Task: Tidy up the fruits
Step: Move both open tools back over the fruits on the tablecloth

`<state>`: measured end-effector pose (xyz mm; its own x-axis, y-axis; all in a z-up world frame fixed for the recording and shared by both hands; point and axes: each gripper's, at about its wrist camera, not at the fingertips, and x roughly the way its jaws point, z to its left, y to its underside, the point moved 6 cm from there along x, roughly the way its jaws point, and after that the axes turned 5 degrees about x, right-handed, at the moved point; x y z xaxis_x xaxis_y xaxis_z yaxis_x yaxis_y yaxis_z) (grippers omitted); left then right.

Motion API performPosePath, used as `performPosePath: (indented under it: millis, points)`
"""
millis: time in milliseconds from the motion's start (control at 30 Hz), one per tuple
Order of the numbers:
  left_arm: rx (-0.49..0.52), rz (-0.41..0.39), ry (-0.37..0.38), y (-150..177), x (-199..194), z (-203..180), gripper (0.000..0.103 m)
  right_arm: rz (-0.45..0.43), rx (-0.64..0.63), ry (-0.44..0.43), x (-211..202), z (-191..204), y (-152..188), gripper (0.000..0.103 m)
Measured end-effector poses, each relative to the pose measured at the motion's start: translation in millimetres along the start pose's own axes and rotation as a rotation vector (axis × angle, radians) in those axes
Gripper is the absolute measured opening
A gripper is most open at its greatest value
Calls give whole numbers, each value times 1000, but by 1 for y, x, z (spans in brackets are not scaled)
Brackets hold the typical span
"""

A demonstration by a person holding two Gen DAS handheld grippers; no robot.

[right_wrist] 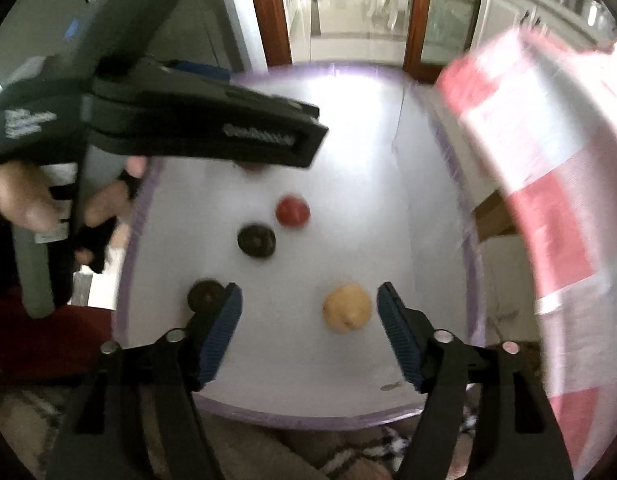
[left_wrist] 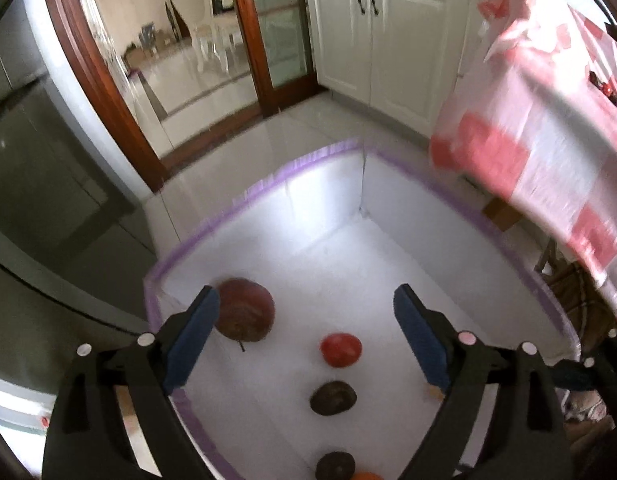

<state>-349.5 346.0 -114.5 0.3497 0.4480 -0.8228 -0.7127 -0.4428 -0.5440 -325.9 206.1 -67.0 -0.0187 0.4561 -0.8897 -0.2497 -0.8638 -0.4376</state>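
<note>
1. White foam box with a lilac taped rim (left_wrist: pixel 252 194).
2. Dark red round apple (left_wrist: pixel 246 310).
3. Bright red round tomato (left_wrist: pixel 341 350).
4. Pale yellow lemon (right_wrist: pixel 347 307).
5. Two dark brown round fruits (left_wrist: pixel 333 398).
6. Pink-and-white checked plastic cloth (left_wrist: pixel 548 120), upper right.
7. Black tongs with blue pads (left_wrist: pixel 192 336).

Home kitchen: cream cabinets (left_wrist: pixel 388 40), tiled floor (left_wrist: pixel 268 140), wood-framed glass door (left_wrist: pixel 188 60).

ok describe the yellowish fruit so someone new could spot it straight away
Look inside the big white box with the purple-taped rim. On its floor, between the right hand-held gripper's open jaws, lies the yellowish fruit. It is the only pale one; the others nearby are red or dark brown.
</note>
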Motion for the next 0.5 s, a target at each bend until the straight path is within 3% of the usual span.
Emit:
performPosePath:
  millis: [300,500]
  points:
    - [154,-193,-68,-65,-64,-51,97,-361,15,79,-117,-26,-26,87]
    - [250,-284,-27,-114,-87,-129,101,-508,178,219,-182,-97,-15,87]
